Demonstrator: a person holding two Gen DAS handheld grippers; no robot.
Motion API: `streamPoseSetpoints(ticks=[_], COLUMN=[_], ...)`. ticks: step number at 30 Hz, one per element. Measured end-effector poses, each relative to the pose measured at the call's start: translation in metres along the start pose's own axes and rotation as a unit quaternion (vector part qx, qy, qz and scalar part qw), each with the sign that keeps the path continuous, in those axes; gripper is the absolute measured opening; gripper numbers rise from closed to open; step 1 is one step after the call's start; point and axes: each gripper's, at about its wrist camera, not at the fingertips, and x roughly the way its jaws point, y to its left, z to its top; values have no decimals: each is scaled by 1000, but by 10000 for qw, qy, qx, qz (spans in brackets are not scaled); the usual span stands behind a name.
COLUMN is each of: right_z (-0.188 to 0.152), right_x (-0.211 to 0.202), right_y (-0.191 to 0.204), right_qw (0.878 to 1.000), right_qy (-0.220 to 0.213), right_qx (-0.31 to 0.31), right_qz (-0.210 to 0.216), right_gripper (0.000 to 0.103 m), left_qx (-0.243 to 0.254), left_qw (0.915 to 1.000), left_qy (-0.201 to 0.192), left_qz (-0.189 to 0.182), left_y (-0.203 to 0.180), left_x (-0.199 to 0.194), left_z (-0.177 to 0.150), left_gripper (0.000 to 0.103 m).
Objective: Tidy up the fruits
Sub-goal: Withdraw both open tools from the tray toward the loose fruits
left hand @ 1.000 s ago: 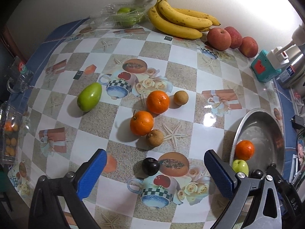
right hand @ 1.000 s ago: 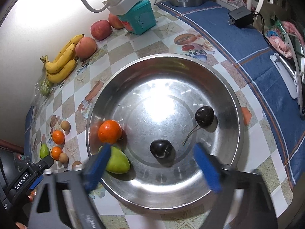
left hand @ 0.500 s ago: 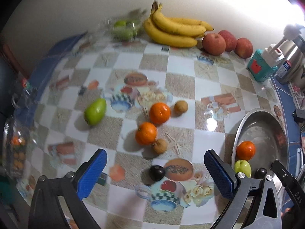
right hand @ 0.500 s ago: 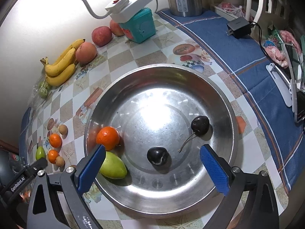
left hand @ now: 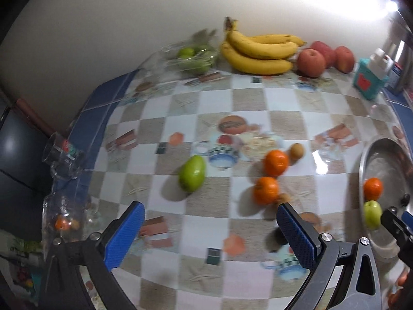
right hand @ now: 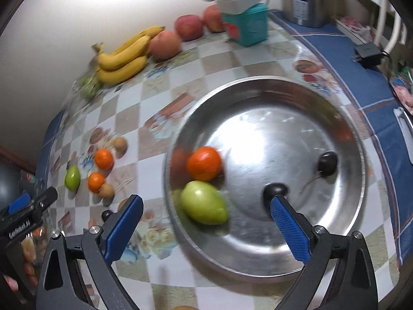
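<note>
A steel bowl [right hand: 343, 222] holds an orange [right hand: 204, 166], a green mango [right hand: 204, 202] and two dark cherries [right hand: 327, 163]. My right gripper [right hand: 206, 228] is open and empty above the bowl's near left side. My left gripper [left hand: 210, 233] is open and empty above the checkered table. Ahead of it lie a green mango [left hand: 192, 173], two oranges [left hand: 265, 190] and two small brown fruits [left hand: 296, 150]. The bowl's rim [left hand: 361, 170] shows at right in the left wrist view. A dark cherry [right hand: 106, 215] lies on the table by the right gripper's left finger.
Bananas [left hand: 260, 51], red apples [left hand: 311, 62] and a clear pack of green fruit [left hand: 193, 58] line the wall. A teal box [left hand: 369, 80] and a steel kettle [right hand: 307, 0] stand at the far right. Clear containers [left hand: 64, 155] sit at the table's left edge.
The left gripper has swung left and back, so the fruits shifted right in its view. The right gripper has moved left and back over the bowl. Both stay open.
</note>
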Motion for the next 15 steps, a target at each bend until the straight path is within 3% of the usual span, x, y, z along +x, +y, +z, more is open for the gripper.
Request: streamPoseSetpoints(ticks=[7,15], right_z=[-7,-17], right_x=[8,21], right_y=[34,75], right_qw=[9991,9958], right_qy=[152,312], right_qx=[-366,-740], right_qz=[158,450], right_gripper=[99,99], left_qx=[-509,-779], left_qw=[9979,9949], left_qy=[299,611], left_qz=[257,197], left_y=[40,58], left_x=[23,46], left_z=[-7,-15], left_gripper=[103,103])
